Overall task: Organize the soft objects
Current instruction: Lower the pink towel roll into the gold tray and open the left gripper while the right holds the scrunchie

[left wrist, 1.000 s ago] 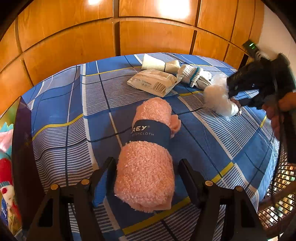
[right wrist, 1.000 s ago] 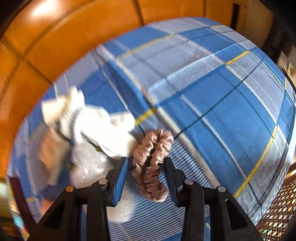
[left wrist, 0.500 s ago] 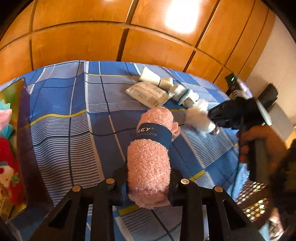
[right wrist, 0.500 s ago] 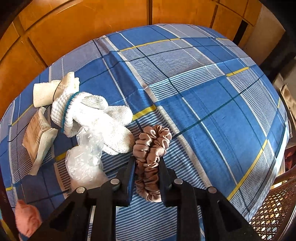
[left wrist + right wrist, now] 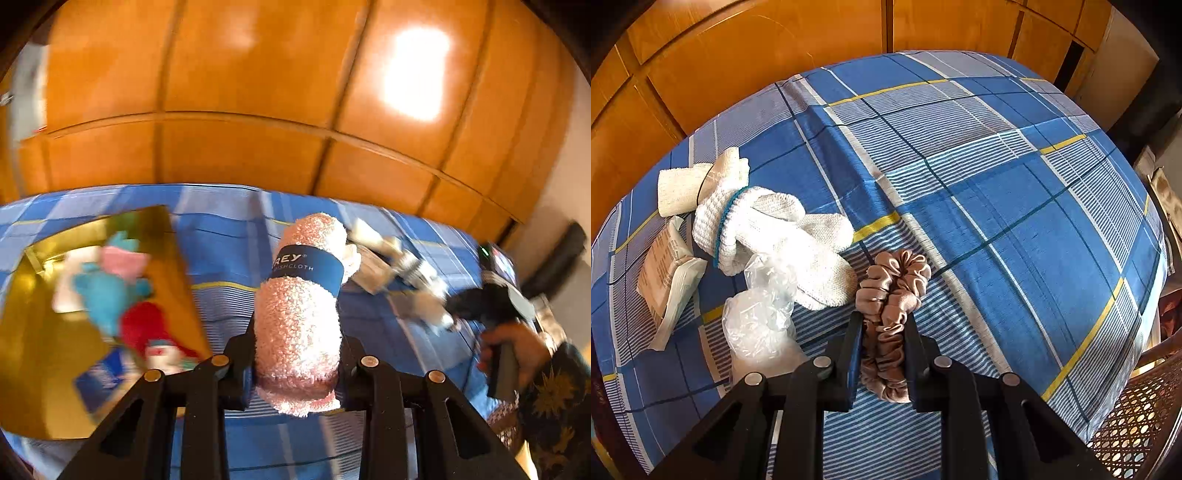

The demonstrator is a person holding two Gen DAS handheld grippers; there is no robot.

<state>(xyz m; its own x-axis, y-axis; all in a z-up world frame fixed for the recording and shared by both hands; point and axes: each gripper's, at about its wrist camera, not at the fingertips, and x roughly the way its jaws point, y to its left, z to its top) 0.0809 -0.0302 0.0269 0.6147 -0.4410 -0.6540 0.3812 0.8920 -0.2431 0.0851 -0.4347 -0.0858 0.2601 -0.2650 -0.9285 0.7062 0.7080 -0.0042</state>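
Pink fluffy washcloth roll [image 5: 297,325], squishy and light, was pinched low down by the left hand-held gripper [image 5: 295,365] and lifted clear of the checked bedspread [image 5: 221,236], while the right hand-held gripper [image 5: 882,354] squeezed the slippery satin scrunchie [image 5: 892,291] lying on it.

Left gripper [image 5: 297,363]: lower centre of its own wrist view, jaws clamped on a pink rolled washcloth [image 5: 299,314], which is lifted and stands up from between the fingers.

Right gripper [image 5: 882,354]: lower centre of its own view, pointing steeply down, jaws pressed on a brown scrunchie [image 5: 892,295]. In the left view it appears at right, gripped by the right hand [image 5: 517,343] in a patterned sleeve [image 5: 554,402].
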